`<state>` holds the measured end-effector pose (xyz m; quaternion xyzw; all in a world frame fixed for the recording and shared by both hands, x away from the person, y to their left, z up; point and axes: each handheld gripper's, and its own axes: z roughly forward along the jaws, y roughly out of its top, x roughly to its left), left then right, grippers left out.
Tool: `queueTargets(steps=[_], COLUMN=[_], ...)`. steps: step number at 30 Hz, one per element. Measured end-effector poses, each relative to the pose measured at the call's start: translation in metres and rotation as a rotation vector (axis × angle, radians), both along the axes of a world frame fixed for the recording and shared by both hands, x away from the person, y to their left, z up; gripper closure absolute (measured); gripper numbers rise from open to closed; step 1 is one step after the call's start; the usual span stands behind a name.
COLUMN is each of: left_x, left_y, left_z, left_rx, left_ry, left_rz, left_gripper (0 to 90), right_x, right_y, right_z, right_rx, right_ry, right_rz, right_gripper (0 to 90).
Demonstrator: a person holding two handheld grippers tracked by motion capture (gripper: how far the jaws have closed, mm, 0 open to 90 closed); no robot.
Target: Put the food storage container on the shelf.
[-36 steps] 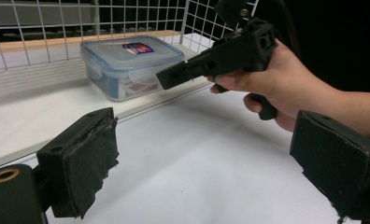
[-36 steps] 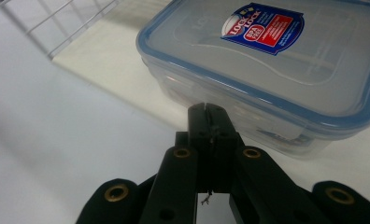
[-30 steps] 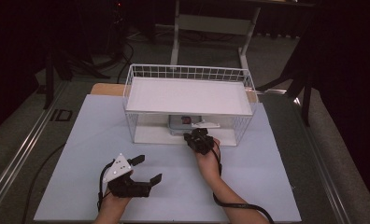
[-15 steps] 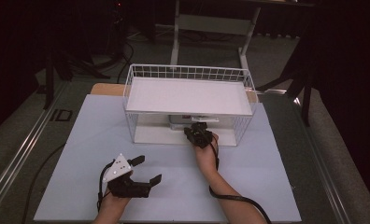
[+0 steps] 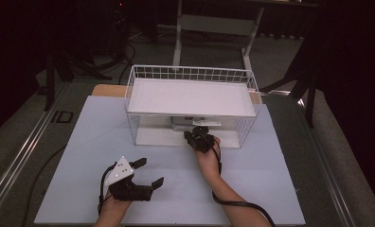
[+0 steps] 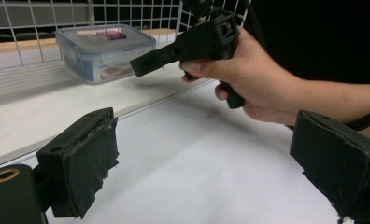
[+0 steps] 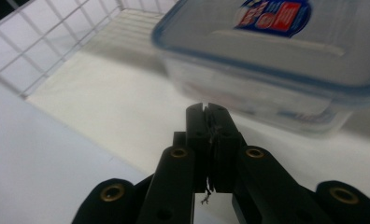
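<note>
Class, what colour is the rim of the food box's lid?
Blue, around a clear lid; best seen in the right gripper view.

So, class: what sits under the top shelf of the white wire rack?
A clear plastic box with a blue-edged lid sits on the rack's bottom level. Its contents are too blurred to tell; from above, the shelf covers most of it.

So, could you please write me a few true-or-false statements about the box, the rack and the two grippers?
1. The plastic box sits on the lower level of the wire rack. True.
2. The right gripper is clamped on the box. False: its jaws are together, just short of the box, with nothing between them.
3. The left gripper is open. True.
4. The box lid has a green rim. False: it is blue.
5. The left gripper is inside the rack. False: it is over the white mat.
</note>
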<state>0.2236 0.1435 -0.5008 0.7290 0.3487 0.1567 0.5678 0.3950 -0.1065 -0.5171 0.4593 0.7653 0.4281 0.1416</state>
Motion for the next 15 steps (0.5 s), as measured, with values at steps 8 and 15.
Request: queueTargets(steps=[8, 15], left_x=[-0.002, -0.002], left_y=[0.002, 0.002], left_z=[0.001, 0.002], left_rx=[-0.003, -0.002], left_ry=[-0.002, -0.003], left_rz=[0.016, 0.02], left_gripper=[8.5, 8.5], right_x=[-0.022, -0.039], right_y=[-0.004, -0.013], right_z=[0.006, 0.015], right_rx=[0.028, 0.068], right_ry=[-0.027, -0.018], right_rz=[0.063, 0.111], right_gripper=[55.2, 21.1])
